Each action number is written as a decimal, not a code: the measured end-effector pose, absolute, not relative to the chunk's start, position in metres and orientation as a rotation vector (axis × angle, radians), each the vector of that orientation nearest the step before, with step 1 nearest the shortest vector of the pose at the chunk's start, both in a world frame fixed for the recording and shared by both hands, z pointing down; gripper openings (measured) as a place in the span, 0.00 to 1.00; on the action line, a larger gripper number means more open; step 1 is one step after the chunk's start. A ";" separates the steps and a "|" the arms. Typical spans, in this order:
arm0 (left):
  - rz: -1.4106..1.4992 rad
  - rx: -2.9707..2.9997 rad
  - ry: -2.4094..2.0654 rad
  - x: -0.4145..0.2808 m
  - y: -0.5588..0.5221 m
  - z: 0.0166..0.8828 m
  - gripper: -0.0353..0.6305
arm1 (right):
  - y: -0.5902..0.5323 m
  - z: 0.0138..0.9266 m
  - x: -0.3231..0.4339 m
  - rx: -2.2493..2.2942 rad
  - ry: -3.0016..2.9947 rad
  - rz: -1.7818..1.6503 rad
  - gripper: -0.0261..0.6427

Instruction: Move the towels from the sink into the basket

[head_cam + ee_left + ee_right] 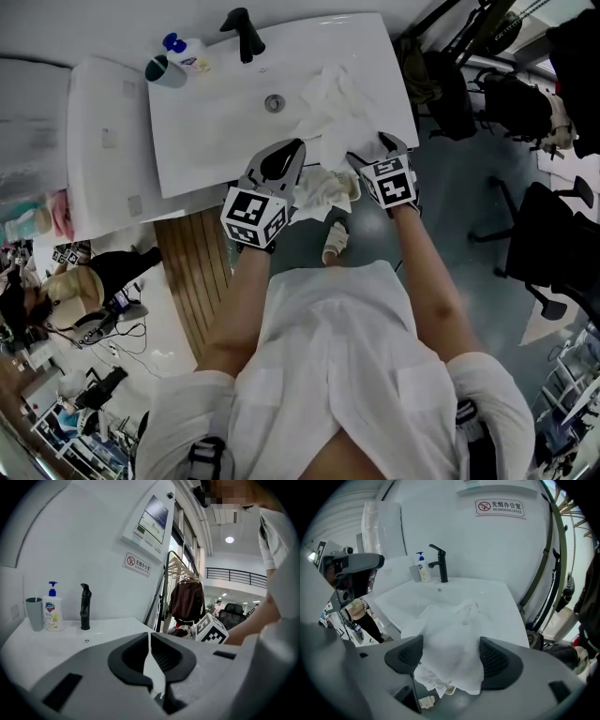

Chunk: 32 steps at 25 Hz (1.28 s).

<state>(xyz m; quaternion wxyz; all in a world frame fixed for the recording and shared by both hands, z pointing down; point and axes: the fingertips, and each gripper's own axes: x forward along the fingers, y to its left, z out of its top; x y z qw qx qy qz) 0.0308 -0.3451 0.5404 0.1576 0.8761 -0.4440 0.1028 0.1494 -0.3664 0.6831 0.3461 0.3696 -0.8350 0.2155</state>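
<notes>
White towels point(333, 94) lie crumpled on the right side of the white sink point(216, 122), and one hangs over its front edge. My right gripper point(451, 651) is open, and that hanging towel point(452, 634) drapes between its pads without being pressed. My left gripper point(150, 641) is shut, with a thin strip of white towel point(153, 670) showing between its pads. In the head view both the left gripper point(286, 155) and the right gripper point(384, 155) sit at the sink's front edge. Between them, lower down, a towel bundle point(323, 192) lies in what looks like a tan-rimmed basket point(354, 185).
A black faucet point(244, 33), a grey cup point(167, 70) and a soap bottle point(192, 52) stand at the back of the sink. A white cabinet point(103, 150) adjoins it on the left. My foot point(336, 242) is below the basket. Office chairs point(553, 253) stand to the right.
</notes>
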 end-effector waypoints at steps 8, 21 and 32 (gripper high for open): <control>0.288 2.489 -1.275 0.022 -0.346 0.544 0.09 | -0.368 0.690 0.141 0.964 -2.144 0.530 0.58; 0.299 2.490 -1.246 0.009 -0.346 0.546 0.09 | -0.363 0.690 0.131 0.976 -2.148 0.579 0.42; 0.300 2.481 -1.240 -0.005 -0.340 0.548 0.09 | -0.364 0.690 0.126 1.025 -2.101 0.617 0.24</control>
